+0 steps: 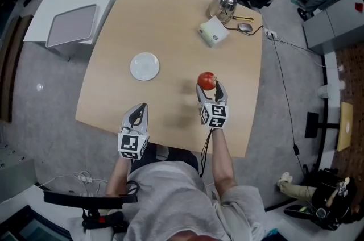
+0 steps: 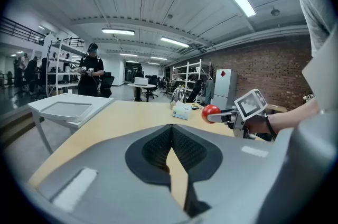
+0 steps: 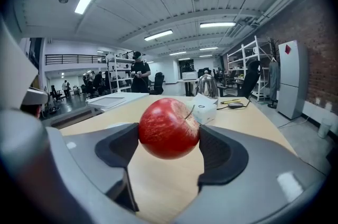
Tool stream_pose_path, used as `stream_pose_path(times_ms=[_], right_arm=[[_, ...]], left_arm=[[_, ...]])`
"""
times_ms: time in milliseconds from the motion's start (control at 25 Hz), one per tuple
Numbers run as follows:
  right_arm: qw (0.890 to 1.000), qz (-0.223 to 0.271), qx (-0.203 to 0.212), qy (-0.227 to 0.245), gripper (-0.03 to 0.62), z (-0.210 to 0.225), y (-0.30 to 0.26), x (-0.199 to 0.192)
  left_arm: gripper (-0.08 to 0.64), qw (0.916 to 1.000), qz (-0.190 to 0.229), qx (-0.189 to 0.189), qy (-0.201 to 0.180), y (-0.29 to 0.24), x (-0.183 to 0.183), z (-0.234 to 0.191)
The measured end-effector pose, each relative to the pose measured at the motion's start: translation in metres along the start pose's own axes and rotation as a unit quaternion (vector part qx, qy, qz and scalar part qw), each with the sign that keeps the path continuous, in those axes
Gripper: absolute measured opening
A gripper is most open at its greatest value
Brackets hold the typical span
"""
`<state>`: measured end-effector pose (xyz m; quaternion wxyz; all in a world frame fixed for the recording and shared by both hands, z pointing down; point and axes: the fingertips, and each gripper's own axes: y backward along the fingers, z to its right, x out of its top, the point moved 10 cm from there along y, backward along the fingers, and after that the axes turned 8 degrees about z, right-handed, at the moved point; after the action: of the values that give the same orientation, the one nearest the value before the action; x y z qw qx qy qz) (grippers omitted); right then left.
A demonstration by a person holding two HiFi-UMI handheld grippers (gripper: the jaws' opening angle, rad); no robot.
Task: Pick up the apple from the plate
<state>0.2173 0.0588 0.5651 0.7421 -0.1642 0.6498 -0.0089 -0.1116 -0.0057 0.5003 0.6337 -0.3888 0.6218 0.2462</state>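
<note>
A red apple (image 1: 207, 80) (image 3: 169, 129) is clamped between the pads of my right gripper (image 1: 208, 86) (image 3: 169, 136), lifted above the wooden table (image 1: 170, 24). It also shows as a small red ball (image 2: 210, 111) in the left gripper view. The white plate (image 1: 144, 66) lies bare to the left of it on the table. My left gripper (image 1: 136, 115) (image 2: 171, 148) hovers near the table's front edge, shut, with nothing between its pads.
A white tissue box (image 1: 213, 32), a metal kettle (image 1: 226, 3) and a computer mouse (image 1: 245, 26) sit at the table's far right. A white side table (image 1: 74, 12) stands at the left. A person stands far off (image 2: 91, 76).
</note>
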Motion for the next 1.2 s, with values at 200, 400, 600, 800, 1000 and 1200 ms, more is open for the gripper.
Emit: stream_pose_path(times_ms=[200, 400, 600, 800, 1000, 1200], right_arm=[[1.000, 0.001, -0.024, -0.004, 0.364, 0.030, 0.018, -0.009], [0.999, -0.002, -0.047, -0.008, 0.364, 0.047, 0.035, -0.012], [0.997, -0.005, -0.070, -0.015, 0.364, 0.062, 0.049, -0.019], [0.996, -0.013, -0.088, -0.009, 0.364, 0.087, 0.062, -0.034], [0.994, -0.025, -0.108, -0.019, 0.364, 0.106, 0.074, -0.050], [0.991, -0.039, -0.125, -0.028, 0.364, 0.124, 0.085, -0.068]], left_arm=[[0.020, 0.9997, -0.001, -0.024, -0.005, -0.017, -0.005, 0.024], [0.018, 0.9989, -0.009, -0.046, -0.006, -0.027, -0.005, 0.037], [0.018, 0.9976, -0.016, -0.067, -0.008, -0.037, -0.006, 0.049], [0.020, 0.9962, -0.020, -0.084, -0.014, -0.053, -0.010, 0.068], [0.020, 0.9947, -0.026, -0.098, -0.016, -0.065, -0.013, 0.080], [0.018, 0.9930, -0.032, -0.112, -0.020, -0.076, -0.017, 0.095]])
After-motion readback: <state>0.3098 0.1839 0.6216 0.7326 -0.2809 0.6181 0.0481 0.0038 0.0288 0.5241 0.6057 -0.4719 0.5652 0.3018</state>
